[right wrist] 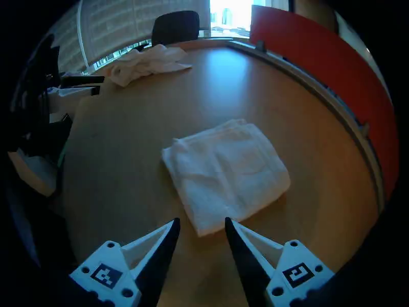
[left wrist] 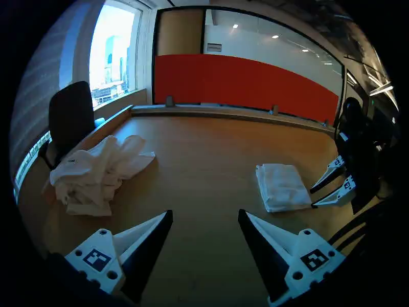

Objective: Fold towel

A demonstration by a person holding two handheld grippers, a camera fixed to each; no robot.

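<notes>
A folded white towel (left wrist: 281,187) (right wrist: 227,171) lies flat on the round wooden table (left wrist: 214,148) (right wrist: 122,153). A heap of crumpled white towels (left wrist: 97,171) (right wrist: 145,61) sits near the table's window side. My left gripper (left wrist: 204,212) is open over bare wood, between the heap and the folded towel, holding nothing. My right gripper (right wrist: 201,220) is open just in front of the folded towel, whose near corner reaches between the fingertips without being pressed. Across the table, the right gripper (left wrist: 312,199) shows beside the folded towel, and the left gripper (right wrist: 100,85) shows near the heap.
A black office chair (left wrist: 69,115) (right wrist: 176,25) stands at the table by the bright window (left wrist: 115,56). A red wall panel (left wrist: 245,82) (right wrist: 327,56) runs behind the table's raised far rim (left wrist: 230,111). Bare wood stretches between the heap and the folded towel.
</notes>
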